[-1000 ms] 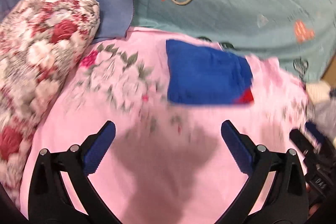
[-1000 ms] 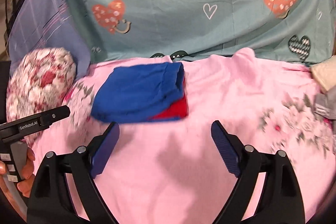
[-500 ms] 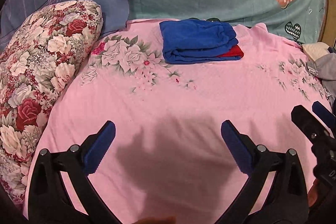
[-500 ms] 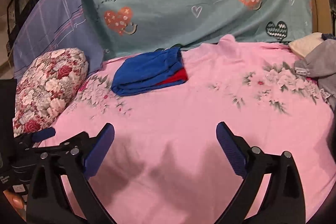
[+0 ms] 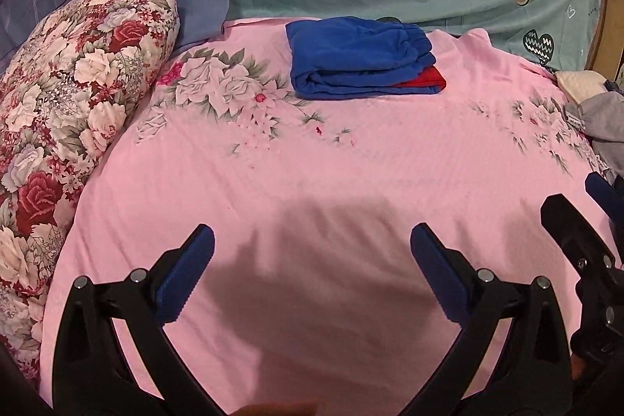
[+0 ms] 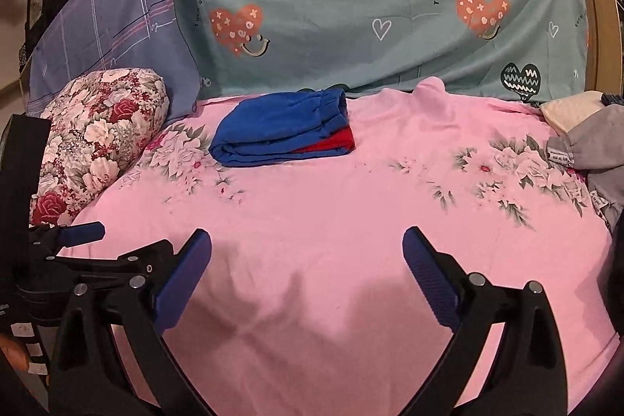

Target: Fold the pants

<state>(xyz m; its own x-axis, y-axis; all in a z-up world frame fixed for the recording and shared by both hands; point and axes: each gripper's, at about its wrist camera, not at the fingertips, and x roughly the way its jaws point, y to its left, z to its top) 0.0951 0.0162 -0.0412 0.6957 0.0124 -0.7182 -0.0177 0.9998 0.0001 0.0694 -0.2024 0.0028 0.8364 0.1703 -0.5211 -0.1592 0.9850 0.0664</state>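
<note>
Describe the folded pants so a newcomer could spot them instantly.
On the pink floral bedsheet, look to the far edge below the teal heart-print cover. The folded pants lie right of the rose-patterned pillow: the only solid blue bundle, with red showing at its right edge.

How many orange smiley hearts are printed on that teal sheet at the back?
2 show in the right wrist view: one orange heart left of centre above the folded blue pants, another orange heart toward the right. Folds may hide more.
</note>
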